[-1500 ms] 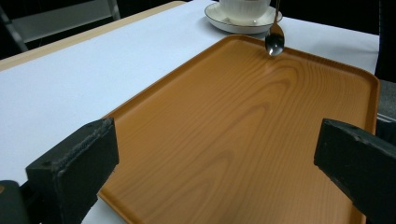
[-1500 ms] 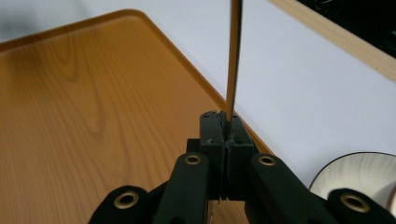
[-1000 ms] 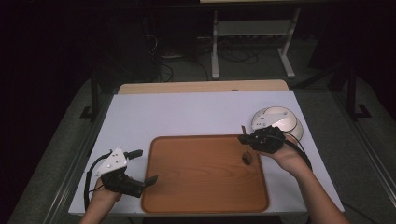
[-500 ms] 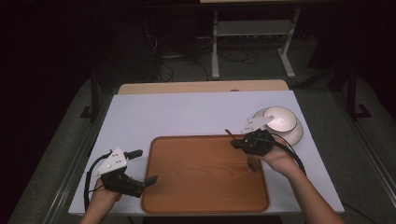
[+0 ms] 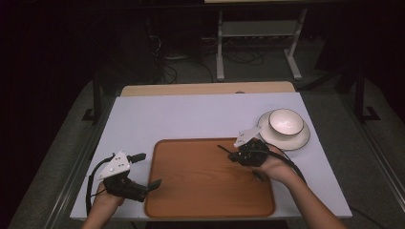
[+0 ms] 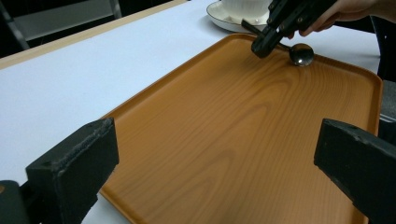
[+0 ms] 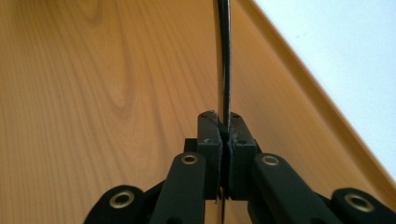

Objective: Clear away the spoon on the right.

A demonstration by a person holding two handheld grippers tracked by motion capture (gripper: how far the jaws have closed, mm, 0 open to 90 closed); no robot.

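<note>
High view: my left claw rests at the desk's near-left edge, its blocky jaws spread wide. Beside it lies the rounded wood-grain tray. Over its right side, my right claw pinches a thin metal spoon; a glossy white bowl sits on a saucer.

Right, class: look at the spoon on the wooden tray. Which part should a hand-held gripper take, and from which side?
Take the spoon by its thin handle, coming from above with the jaws across its narrow width, as the right hand-held gripper does, shut on it. The handle slopes up off the tray, leaving room; the rounded bowl end sits low and would likely slip.
</note>
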